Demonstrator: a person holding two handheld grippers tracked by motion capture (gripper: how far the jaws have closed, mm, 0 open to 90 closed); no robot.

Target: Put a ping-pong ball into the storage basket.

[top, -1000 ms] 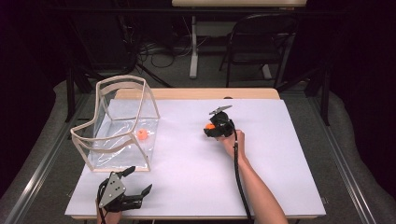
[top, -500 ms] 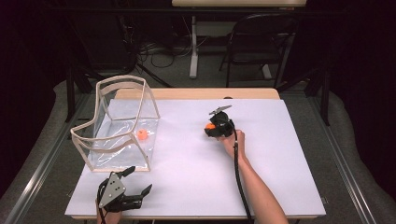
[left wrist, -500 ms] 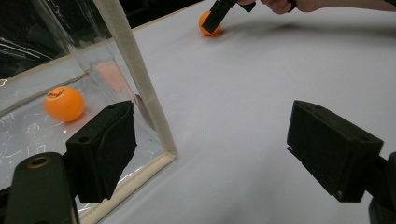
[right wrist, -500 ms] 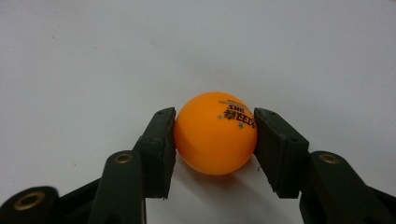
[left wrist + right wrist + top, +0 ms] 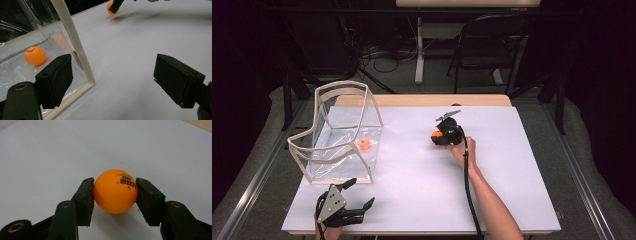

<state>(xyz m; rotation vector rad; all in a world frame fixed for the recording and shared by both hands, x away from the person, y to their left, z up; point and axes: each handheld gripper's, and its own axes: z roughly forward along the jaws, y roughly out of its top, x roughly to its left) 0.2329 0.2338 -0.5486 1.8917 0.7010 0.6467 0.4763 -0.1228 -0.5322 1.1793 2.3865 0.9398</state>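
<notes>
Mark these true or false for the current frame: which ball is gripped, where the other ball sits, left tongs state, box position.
1. The right tongs are shut on an orange ball. True.
2. The second orange ball lies loose on the white table. False: it sits inside the clear box.
3. The left tongs hold the box's frame. False: their jaws stand open and hold nothing, near the box's corner.
4. The clear box stands on the left part of the table. True.
5. The gripped ball has dark print on it. True.
</notes>
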